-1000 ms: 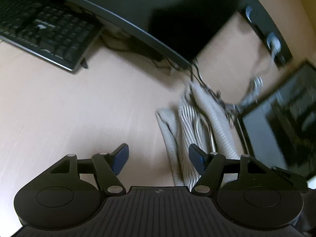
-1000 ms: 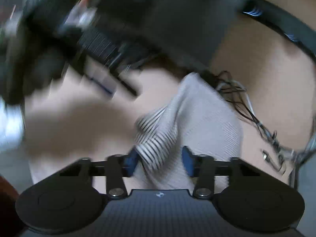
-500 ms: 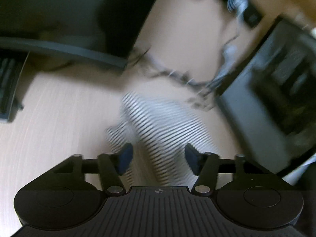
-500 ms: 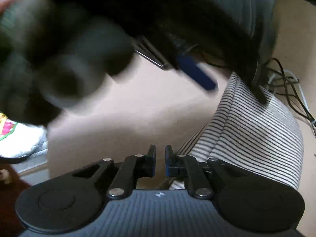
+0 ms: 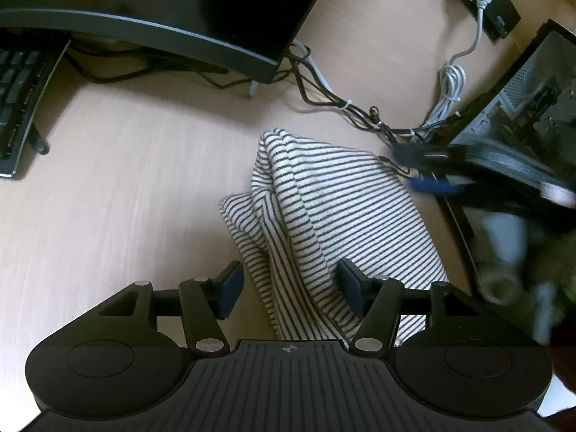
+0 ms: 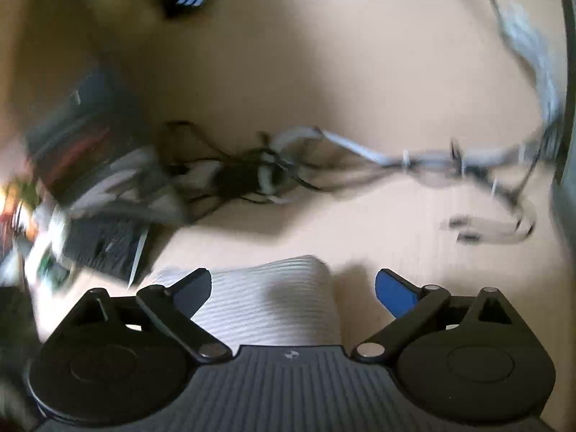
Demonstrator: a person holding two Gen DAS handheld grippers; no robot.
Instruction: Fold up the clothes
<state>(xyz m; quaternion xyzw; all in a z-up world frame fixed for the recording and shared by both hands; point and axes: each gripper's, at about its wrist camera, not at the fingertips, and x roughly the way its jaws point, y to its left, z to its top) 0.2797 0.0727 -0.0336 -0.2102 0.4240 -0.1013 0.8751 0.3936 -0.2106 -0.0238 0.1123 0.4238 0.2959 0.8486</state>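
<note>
On the light wooden desk (image 5: 108,187) lies a striped shirt (image 5: 324,208), bunched into folds. It runs up toward one o'clock from the left gripper (image 5: 289,288). That gripper's jaws are opening, with the cloth between the blue pads, and the right-hand pad seems to touch it. The right gripper (image 6: 293,288) is spread wide and still opening, holding nothing, with the shirt's edge just under it. Tangled cables (image 5: 342,104) lie at twelve o'clock.
</note>
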